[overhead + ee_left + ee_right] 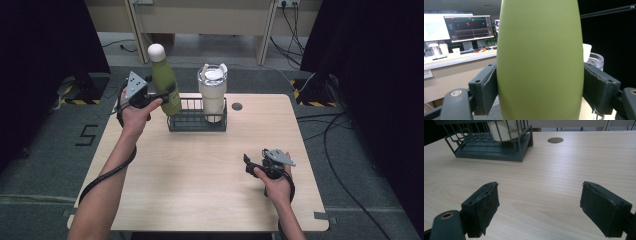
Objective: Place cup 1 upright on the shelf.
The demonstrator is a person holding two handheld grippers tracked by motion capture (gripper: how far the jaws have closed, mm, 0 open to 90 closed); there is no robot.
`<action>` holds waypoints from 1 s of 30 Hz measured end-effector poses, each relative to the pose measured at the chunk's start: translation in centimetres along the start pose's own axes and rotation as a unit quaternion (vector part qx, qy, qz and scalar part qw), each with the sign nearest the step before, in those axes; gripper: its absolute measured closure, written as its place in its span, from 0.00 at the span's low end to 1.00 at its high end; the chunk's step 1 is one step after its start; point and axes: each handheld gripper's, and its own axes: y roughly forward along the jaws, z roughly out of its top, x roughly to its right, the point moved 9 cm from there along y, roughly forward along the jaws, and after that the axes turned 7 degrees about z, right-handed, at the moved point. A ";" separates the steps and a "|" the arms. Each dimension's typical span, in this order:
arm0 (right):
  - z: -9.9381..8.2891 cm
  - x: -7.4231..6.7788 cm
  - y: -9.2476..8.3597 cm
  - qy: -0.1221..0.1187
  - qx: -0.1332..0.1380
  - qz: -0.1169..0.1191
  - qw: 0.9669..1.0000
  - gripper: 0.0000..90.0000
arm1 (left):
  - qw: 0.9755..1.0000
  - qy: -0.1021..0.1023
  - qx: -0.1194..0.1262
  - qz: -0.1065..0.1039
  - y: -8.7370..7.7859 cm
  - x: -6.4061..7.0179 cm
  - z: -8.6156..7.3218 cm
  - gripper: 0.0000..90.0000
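Observation:
A green bottle (pixel 165 82) with a white cap hangs tilted over the left end of the dark wire basket (pixel 197 123). My left gripper (pixel 169 95) is shut on the bottle's body. In the left gripper view the bottle (pixel 540 62) sits between both pads (pixel 489 87). A cream tumbler (pixel 212 95) with a clear lid stands in the basket's right half. My right gripper (pixel 251 165) rests low over the table's front right, open, with bare wood between its jaws. The right gripper view shows that gripper (pixel 539 207) facing the basket (pixel 489 150) and tumbler (pixel 504 131).
The wooden table (pixel 200 180) has a round cable hole (pixel 237 106) right of the basket. Cables trail on the floor at right (pixel 330 130). Behind the bottle, the left gripper view shows a desk with monitors (pixel 469 27).

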 end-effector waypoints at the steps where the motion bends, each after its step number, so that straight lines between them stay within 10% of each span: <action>1: 0.0 0.0 0.0 -0.001 0.001 0.000 1.000 0.17 | 1.000 0.001 0.000 0.000 0.1 0.1 0.0 0.24; 30: -0.2 -0.1 0.1 -0.003 -0.004 0.001 1.000 0.17 | 1.000 -0.003 -0.004 -0.009 2.9 1.0 -0.1 0.24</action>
